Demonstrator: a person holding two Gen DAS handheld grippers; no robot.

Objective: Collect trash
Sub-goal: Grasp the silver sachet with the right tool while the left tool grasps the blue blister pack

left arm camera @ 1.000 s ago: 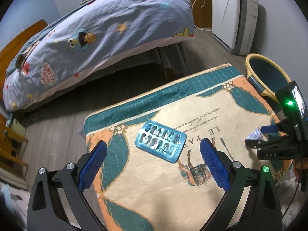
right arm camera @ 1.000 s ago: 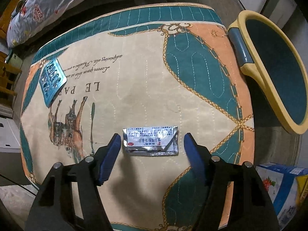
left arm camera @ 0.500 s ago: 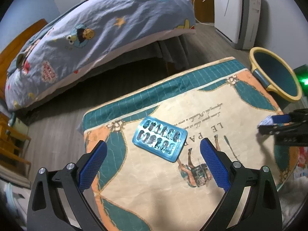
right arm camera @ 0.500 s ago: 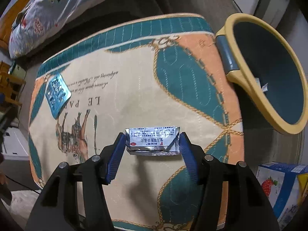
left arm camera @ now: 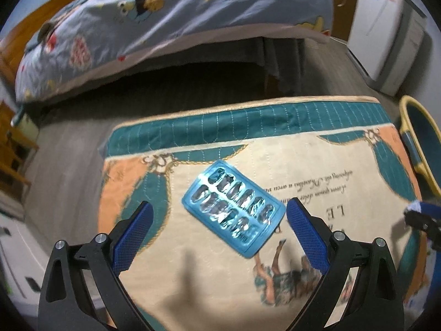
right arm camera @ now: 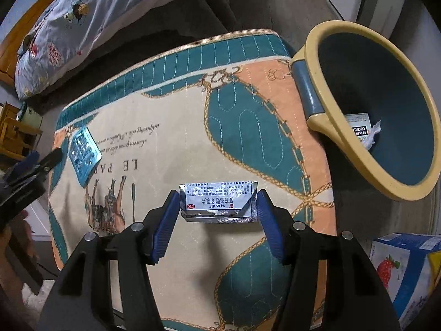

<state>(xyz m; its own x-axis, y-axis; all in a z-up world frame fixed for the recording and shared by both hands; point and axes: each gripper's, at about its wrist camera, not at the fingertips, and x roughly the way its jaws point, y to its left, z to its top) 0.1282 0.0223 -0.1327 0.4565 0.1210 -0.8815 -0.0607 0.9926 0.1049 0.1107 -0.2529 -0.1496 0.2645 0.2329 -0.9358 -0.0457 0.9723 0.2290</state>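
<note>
Since a second ago my left gripper (left arm camera: 217,218) has been sinking toward the blue blister pack (left arm camera: 233,218), which is lying flat on the printed quilted mat (left arm camera: 344,165) between its wide-open jaws, untouched. My right gripper (right arm camera: 217,211) is clamping the silver foil sachet (right arm camera: 218,200) by both ends, lifted off the mat. Only the right view is showing inside the yellow-rimmed bin (right arm camera: 358,149) at the mat's right: a packet (right arm camera: 358,127) reading "COLTAL", partly hidden by the rim. The mat is reading "LE PAR", upside down. The sachet's small print is too fine to read.
</note>
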